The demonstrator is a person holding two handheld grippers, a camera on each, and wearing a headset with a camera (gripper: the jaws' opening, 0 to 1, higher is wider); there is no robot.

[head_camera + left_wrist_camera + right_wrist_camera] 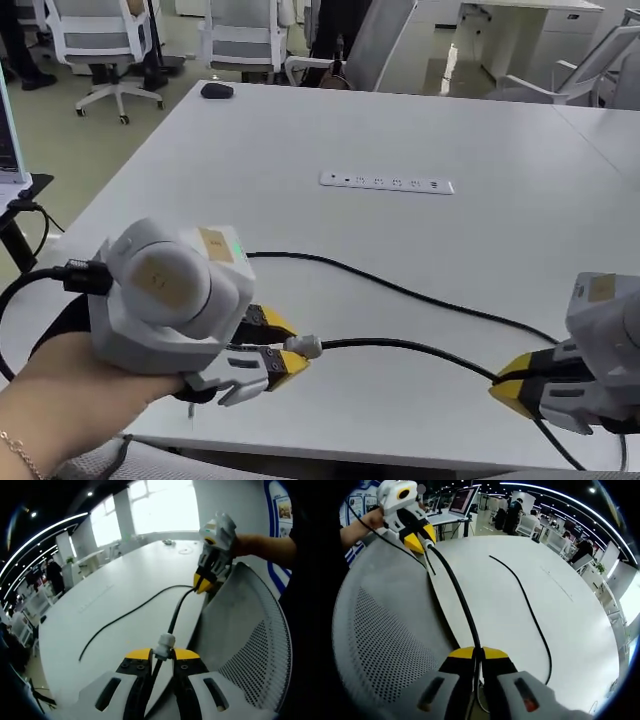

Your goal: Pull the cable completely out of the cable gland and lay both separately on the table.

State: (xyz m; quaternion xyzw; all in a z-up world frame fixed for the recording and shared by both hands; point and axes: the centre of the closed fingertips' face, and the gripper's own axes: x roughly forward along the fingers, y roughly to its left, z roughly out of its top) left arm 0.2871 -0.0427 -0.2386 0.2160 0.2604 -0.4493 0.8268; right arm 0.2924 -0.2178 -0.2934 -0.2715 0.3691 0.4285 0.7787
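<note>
White cable gland (305, 347) sits threaded on the black cable (400, 343).

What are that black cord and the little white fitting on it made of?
The thin black round cable looks rubber- or PVC-jacketed: matte, bending in soft curves. The small white cable gland looks like moulded plastic, perhaps nylon: smooth, evenly white, faint sheen.

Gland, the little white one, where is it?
In the head view the gland sits low on the left, pinched in the left claw, with the cable running from it to the right claw.
</note>
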